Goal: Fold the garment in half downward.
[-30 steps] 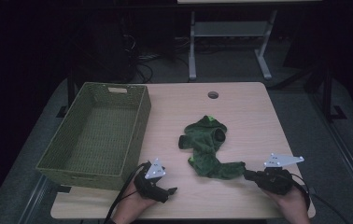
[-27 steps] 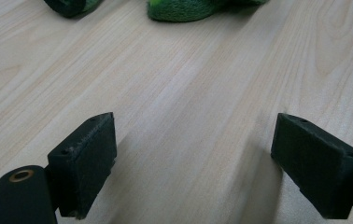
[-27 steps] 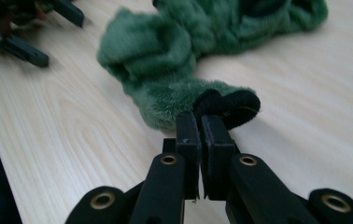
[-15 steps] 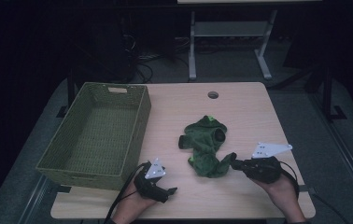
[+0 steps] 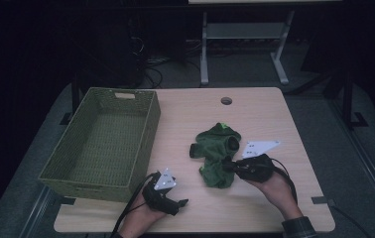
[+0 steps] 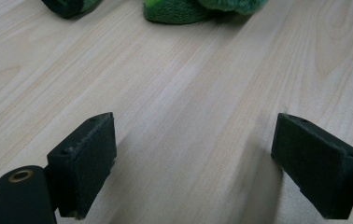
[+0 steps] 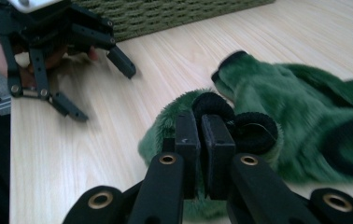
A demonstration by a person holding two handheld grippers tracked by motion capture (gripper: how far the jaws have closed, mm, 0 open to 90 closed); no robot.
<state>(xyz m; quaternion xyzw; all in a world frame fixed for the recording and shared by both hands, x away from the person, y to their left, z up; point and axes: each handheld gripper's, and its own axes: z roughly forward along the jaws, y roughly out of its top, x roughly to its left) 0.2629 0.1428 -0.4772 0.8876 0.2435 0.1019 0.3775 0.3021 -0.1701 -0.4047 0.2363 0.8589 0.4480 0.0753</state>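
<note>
1. The green plush toy [image 5: 218, 154] is soft and shaggy, a crumpled lump with black ring-shaped trims. It lies on the counter [image 5: 265, 114], to the right of the basket and well apart from it.
2. The counter is pale wood-grain laminate, flat and rectangular, with a small round hole [image 5: 226, 100] near its far edge, beyond the toy.
3. The basket [image 5: 76, 171] is olive-green woven material, rectangular and deep, with a slot handle in its far wall. It stands left of the toy.
4. The right tongs [image 5: 229, 166] are pressed together at the toy's near right edge. In the right gripper view the two black pads [image 7: 186, 140] stand nearly flush, with green fur pinched at their tips [image 7: 201, 154]. A hand [image 5: 275, 186] carries them.
5. The left tongs [image 5: 179, 203] are spread wide, with nothing between them. They sit low over the counter at the basket's near right corner, left of the toy.
6. The left gripper view shows the foam-like texture of its own pads [image 6: 86, 161], bare wood grain between them, and the toy's near hem [image 6: 177, 11] beyond.
7. The right gripper view shows the left tongs [image 7: 102, 88] from the front, apart, with the basket's weave [image 7: 174, 14] behind them. The high view gives the overall layout.
</note>
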